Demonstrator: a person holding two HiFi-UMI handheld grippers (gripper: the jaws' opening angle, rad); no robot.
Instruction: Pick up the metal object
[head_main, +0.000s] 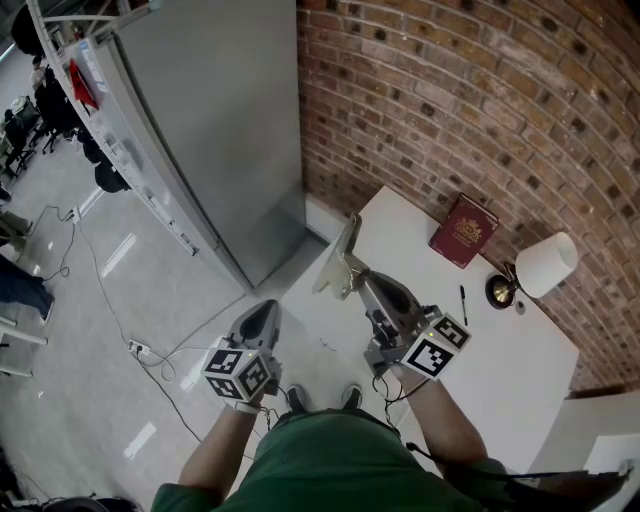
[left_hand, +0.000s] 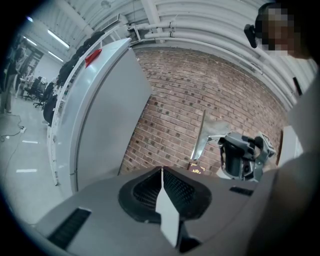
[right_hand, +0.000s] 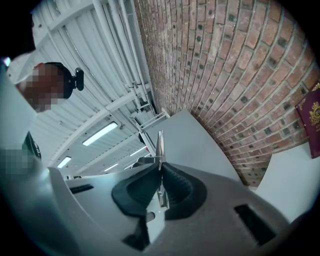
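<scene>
right gripper (right_hand: 160, 175) jaws clamped on the metal object (right_hand: 159, 142), which juts beyond them. left gripper (left_hand: 161, 175) jaws pressed together.

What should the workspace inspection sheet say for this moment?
Surface: white table, set against the brick wall.
Job's things: metal object, held near the table's corner and apparently lifted off it.
Clutter: book, lamp and pen, on the table's wall side.
Grippers: right gripper shut on the metal object; left gripper shut, nothing between its jaws.
Cables: cables trail over the floor on the left to a power strip.
Surroundings: grey panel beside the wall; open office floor beyond.
</scene>
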